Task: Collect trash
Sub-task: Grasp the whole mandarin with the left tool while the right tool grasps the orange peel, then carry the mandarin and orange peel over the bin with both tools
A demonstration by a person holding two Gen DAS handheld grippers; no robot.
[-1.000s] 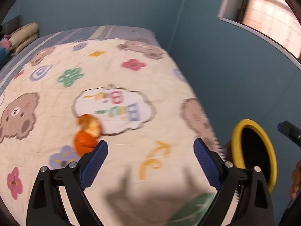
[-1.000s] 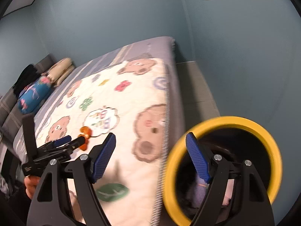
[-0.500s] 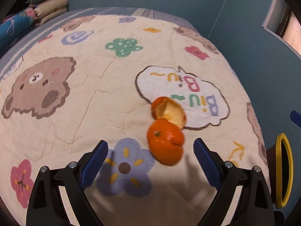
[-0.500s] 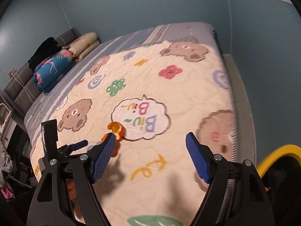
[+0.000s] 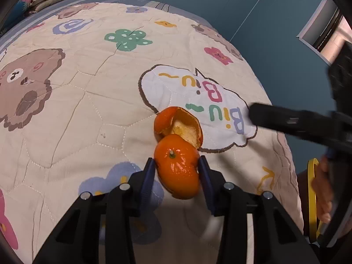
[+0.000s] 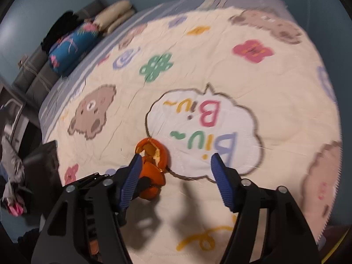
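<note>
An orange peel lies on the cartoon quilt [image 5: 88,114] in two parts: a rounded half with its stem [image 5: 176,171] and an open, empty cup [image 5: 182,125] behind it. My left gripper [image 5: 176,165] points down at the rounded half. Its jaws are closing, and both blue pads [image 5: 149,173] touch the half's sides. In the right wrist view the peel [image 6: 154,151] sits just beside the left finger of my right gripper [image 6: 176,160]. The right jaws are closing too, with only quilt between them. The right gripper's black frame [image 5: 297,123] crosses the left wrist view at the right.
A bin with a yellow rim [image 5: 311,198] stands on the floor past the bed's right edge, beside a hand [image 5: 321,189]. Pillows and a blue bolster [image 6: 70,48] lie at the far end of the bed. Clothes [image 6: 11,176] hang at the left.
My left gripper came down over the peel and its jaws closed onto the rounded half. My right gripper swung from the yellow bin across the bed to the peel, jaws narrower.
</note>
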